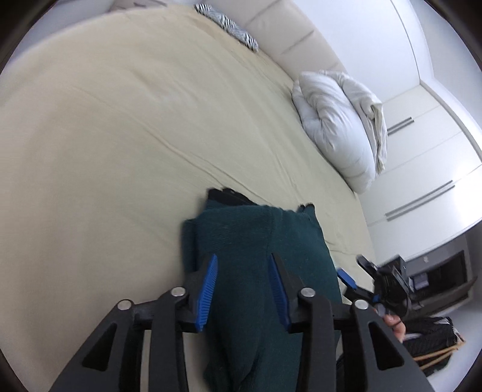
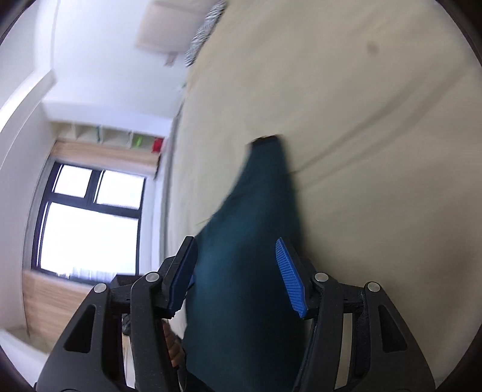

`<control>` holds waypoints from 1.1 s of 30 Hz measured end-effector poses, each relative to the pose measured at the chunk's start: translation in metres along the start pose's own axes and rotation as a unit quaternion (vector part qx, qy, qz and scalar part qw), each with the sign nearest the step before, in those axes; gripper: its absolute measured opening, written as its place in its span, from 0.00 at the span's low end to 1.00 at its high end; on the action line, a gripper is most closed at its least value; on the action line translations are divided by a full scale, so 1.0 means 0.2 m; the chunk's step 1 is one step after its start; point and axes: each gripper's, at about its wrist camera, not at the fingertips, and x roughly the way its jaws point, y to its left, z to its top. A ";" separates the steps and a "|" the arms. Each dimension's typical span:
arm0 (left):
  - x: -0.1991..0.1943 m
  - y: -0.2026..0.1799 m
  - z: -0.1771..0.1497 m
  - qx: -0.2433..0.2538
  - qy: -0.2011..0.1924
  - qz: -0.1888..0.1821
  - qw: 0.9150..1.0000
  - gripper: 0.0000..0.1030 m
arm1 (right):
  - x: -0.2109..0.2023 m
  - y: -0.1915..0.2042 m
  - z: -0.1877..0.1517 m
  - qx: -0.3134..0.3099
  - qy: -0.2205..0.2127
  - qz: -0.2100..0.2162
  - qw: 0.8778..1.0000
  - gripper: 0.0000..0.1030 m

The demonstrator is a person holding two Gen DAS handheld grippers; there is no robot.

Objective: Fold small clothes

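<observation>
Dark green knitted garment (image 1: pixel 259 265) lies on the beige bed sheet (image 1: pixel 120 150), near the edge of the bed, and it runs forward between the fingers of both grippers. Some black fabric (image 1: pixel 226 194) shows at its far end. In the left wrist view the left gripper (image 1: pixel 243 286) is over the garment with its jaws apart, and the blue pads (image 1: pixel 208 289) stand on either side of a raised ridge of the cloth. Whether the pads press the cloth cannot be told from this view. In the right wrist view the right gripper (image 2: pixel 241 271) has its jaws wide apart, and the garment (image 2: pixel 253 241) passes between them. The right blue pad (image 2: pixel 290 277) appears apart from the cloth, while the left pad is just beside its edge. This picture is blurred.

The right gripper is also visible in the left wrist view (image 1: pixel 355 274), near the right side of the garment, beyond the edge of the bed. A white folded duvet (image 1: pixel 337 126) rests further on the bed, well apart from the garment, and a striped pillow (image 1: pixel 229 25) lies by the padded headboard (image 1: pixel 289 33). A white wardrobe (image 1: pixel 427 169) stands beside the bed. The right wrist view shows a window (image 2: pixel 90 220) and a shelf (image 2: pixel 114 135) above it.
</observation>
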 end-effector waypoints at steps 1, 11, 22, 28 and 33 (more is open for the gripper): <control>-0.06 -0.01 -0.02 0.010 -0.021 0.026 0.999 0.57 | -0.05 -0.02 0.00 0.004 -0.012 -0.007 1.000 0.53; -0.59 -0.42 -0.25 0.148 -0.225 0.179 0.946 1.00 | -0.52 0.34 -0.34 -0.162 -0.143 -0.118 0.969 0.66; -0.77 -0.80 -0.48 0.244 -0.350 0.303 0.852 1.00 | -0.61 0.98 -0.78 -0.365 -0.272 -0.199 0.868 1.00; -0.68 -0.79 -0.46 0.232 -0.290 0.316 0.873 1.00 | -0.66 1.21 -0.96 -0.408 -0.301 -0.226 0.832 1.00; -0.48 -0.70 -0.43 0.202 -0.213 0.317 0.902 1.00 | -0.59 1.27 -1.04 -0.392 -0.241 -0.237 0.856 1.00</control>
